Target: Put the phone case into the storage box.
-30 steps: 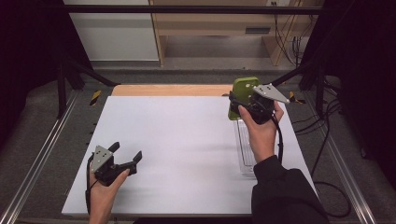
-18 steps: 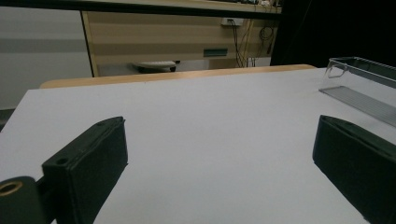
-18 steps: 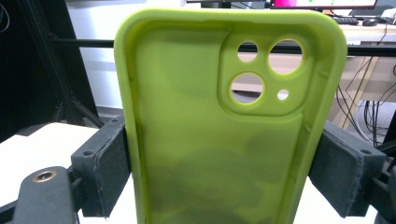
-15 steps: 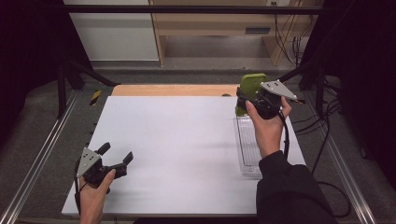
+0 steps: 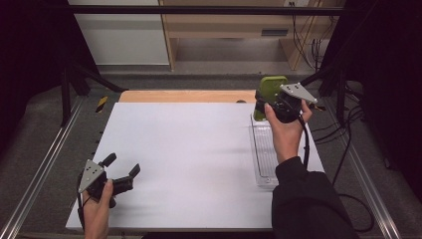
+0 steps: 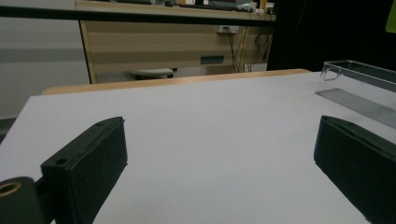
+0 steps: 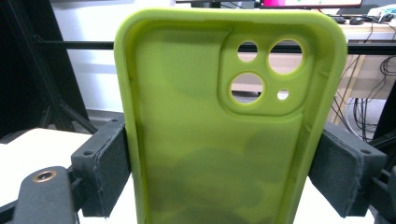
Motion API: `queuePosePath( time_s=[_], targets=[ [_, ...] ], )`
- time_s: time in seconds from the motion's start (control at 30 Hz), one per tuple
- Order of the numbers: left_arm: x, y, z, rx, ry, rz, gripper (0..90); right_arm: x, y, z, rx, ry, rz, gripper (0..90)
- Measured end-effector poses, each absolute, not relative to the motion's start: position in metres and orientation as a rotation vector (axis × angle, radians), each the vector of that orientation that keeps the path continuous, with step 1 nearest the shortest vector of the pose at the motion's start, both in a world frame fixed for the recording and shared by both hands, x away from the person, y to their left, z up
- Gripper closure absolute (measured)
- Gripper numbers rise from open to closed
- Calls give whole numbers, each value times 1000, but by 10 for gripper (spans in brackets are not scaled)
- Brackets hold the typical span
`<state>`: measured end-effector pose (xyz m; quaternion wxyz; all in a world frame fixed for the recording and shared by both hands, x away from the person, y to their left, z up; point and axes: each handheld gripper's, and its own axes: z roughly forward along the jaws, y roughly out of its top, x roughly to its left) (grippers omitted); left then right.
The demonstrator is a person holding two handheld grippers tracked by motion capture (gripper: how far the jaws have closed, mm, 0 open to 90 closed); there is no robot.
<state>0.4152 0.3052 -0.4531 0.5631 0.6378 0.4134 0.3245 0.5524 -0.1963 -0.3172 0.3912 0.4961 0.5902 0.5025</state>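
Note:
A lime-green phone case (image 7: 219,130) stands upright between the black jaws of my right gripper (image 7: 219,172), which is shut on its two long edges; the camera cut-outs face me. From above, the green case (image 5: 268,92) is held up over the far end of a clear plastic tray (image 5: 263,149) at the table's right side, with my right gripper (image 5: 268,107) under the grey plate. Near the front left corner my left gripper (image 5: 122,167) stands open and holds nothing. Its two black pads (image 6: 91,163) frame bare white table, with the clear tray (image 6: 359,88) off to the right.
The white table top (image 5: 199,149) has a wooden strip along its far edge. Metal rails run down both sides. Black stand legs and cables sit at the back right, and a wooden cabinet stands beyond the table.
My right hand carried the green case a little farther back and right, above the tray's far end. My left gripper slid toward the front left corner of the table.

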Motion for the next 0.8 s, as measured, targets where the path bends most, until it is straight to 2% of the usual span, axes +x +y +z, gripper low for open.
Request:
queuePosePath(
  time_s=[0.5, 0.8],
  targets=[
    [414, 321, -452, 1452, 881, 717, 23, 561, -194, -324, 1254, 1504, 1256, 157],
    [414, 316, -452, 1461, 849, 723, 17, 565, -199, -331, 1265, 1501, 1235, 157]
  ],
)
